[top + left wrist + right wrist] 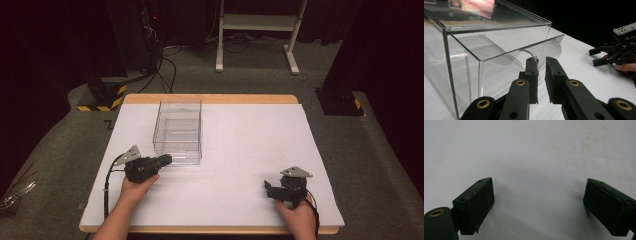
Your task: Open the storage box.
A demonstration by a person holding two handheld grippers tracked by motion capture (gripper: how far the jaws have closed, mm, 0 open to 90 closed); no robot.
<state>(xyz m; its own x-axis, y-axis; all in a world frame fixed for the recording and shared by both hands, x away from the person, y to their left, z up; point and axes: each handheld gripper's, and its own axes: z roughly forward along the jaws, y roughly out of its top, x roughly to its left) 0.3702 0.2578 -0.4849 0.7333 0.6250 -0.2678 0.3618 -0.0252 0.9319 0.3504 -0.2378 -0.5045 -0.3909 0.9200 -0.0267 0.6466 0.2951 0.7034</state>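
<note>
A clear plastic box [177, 131] stands open-topped on the left half of the white table [250, 145]. My left gripper [167, 159] lies on the table at the box's near wall, pointing right along it. In the left gripper view its jaws [541, 61] are shut down to a thin slit with nothing in it, just beside the box's curved front lip [534, 53]. My right gripper [268, 189] rests near the table's front right, far from the box. In the right gripper view its jaws [539, 185] are wide open over bare white tabletop. The left gripper view shows that right gripper [596, 57] far off, open.
The table has a wooden edge [210, 98] at the back. Beyond it, on the grey floor, are a white frame's legs [257, 30], cables [162, 70] and a black stand with a yellow-black striped base [102, 97]. A black base [340, 102] sits back right.
</note>
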